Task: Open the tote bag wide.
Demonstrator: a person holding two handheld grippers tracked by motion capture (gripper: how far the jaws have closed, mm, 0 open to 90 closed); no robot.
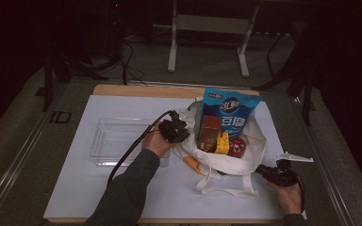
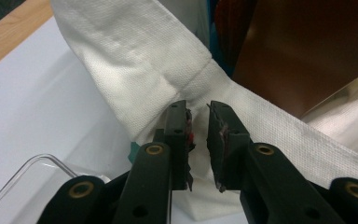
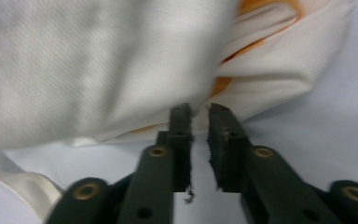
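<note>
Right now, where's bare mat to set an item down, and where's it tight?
Free: the white mat in front of the clear tray, left of the sleeve, and the strip behind the tray up to the wooden edge. Crowded: around the white tote bag, with the left gripper at its rim and the right gripper beside its straps.

1. Cloth bag (image 1: 245, 157): off-white, plain woven weave.
2. Pouch (image 1: 231, 113) standing in the bag: blue, with white lettering and a dark round emblem.
3. Box (image 1: 209, 132) in the bag: brown, glossy.
4. Small packet (image 1: 223, 143): yellow.
5. Round item (image 1: 237, 147): red with dark markings.
6. Item under the bag's left edge (image 1: 191, 164): orange.
7. Tray (image 1: 118, 140): clear, colourless.
8. Surface (image 1: 122, 186): white sheet over a light wood board.
9. Left tool (image 2: 199, 122) and right tool (image 3: 199, 122): black jaws with brass-coloured rivets.
10. Sleeve (image 1: 127, 193): dark grey.
</note>
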